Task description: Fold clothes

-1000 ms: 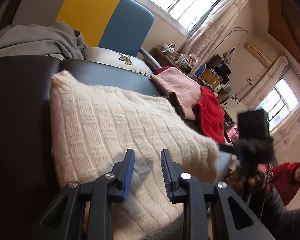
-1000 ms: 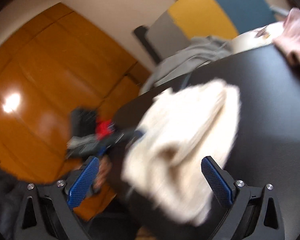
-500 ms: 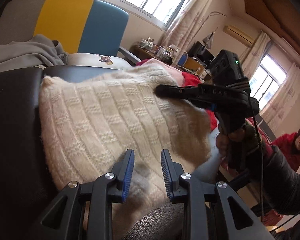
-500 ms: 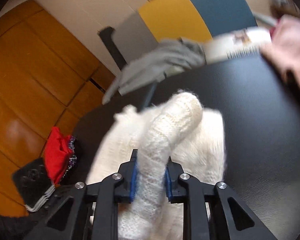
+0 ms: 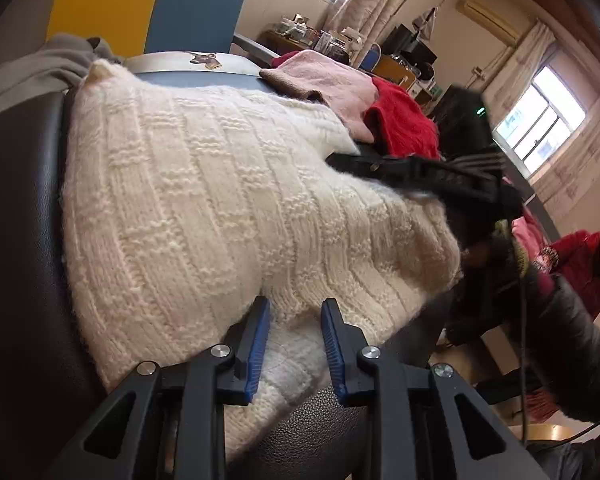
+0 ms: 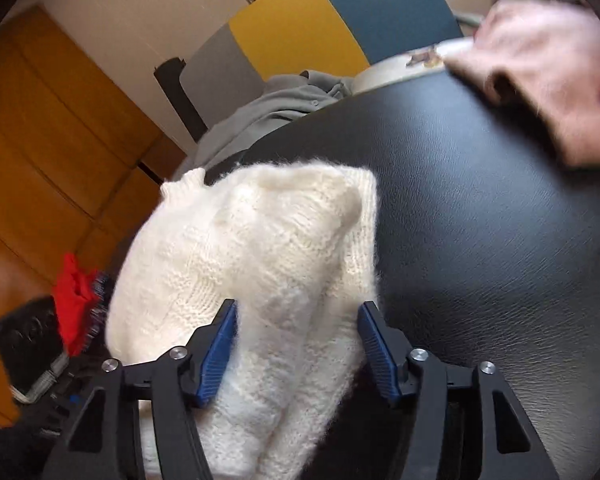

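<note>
A cream knitted sweater [image 5: 204,184] lies folded on the black leather surface [image 5: 16,240]. My left gripper [image 5: 294,340] is at its near edge, jaws closed on a thick fold of the knit. Across the sweater, my right gripper [image 5: 340,160] rests low against the far side. In the right wrist view the sweater [image 6: 252,248] bulges between the fingers of my right gripper [image 6: 298,344], which stands open; the blue pads [image 6: 220,344] are spread apart and do not pinch the knit.
A pink garment [image 5: 324,84] and a red one [image 5: 404,124] lie beyond the sweater. A grey garment [image 6: 268,116] hangs over the back edge, before a yellow and blue seat back [image 6: 300,20]. A person in red [image 5: 580,256] sits at the far right.
My right gripper, shut on a sweater fold half a second ago, has spread its fingers and dropped low. The sweater now lies flatter. My left gripper keeps its hold.
</note>
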Tool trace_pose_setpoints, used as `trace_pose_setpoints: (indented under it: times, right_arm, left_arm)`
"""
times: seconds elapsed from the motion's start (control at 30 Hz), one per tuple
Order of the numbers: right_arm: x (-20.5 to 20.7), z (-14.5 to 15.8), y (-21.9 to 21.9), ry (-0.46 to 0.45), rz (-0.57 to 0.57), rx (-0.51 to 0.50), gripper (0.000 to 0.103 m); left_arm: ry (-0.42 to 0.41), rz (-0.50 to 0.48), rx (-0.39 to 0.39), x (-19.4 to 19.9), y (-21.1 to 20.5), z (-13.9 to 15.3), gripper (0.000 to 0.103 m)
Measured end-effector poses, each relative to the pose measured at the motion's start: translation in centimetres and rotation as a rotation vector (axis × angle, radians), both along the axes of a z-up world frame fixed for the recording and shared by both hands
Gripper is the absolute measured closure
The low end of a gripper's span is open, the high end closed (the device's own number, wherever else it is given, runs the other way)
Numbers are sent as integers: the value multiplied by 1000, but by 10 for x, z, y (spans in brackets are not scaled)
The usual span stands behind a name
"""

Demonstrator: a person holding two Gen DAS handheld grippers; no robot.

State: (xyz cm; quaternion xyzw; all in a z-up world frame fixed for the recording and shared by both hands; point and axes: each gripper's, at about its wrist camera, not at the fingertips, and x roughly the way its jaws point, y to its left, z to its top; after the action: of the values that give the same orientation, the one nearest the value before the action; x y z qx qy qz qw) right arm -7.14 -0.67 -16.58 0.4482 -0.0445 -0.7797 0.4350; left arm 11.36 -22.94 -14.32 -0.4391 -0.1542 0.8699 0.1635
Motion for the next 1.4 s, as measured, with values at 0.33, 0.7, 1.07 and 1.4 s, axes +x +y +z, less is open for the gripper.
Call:
trace_pose_setpoints:
  times: [0.33, 0.7, 1.07, 1.4]
  right_arm:
    - [89, 67, -33, 318, 351, 68, 45]
    - [73, -16, 0, 179, 268, 182, 48]
    - [71, -15, -4, 151, 251, 141, 45]
    - [77, -11, 0, 122, 244, 147, 45]
  left_arm:
    - [-6, 15, 1, 2, -2, 1, 77]
    - [23, 20, 141, 12, -22, 17, 77]
    - [119, 86, 133, -75, -116, 79, 74]
    - [-49, 146, -81, -117, -101, 12, 72]
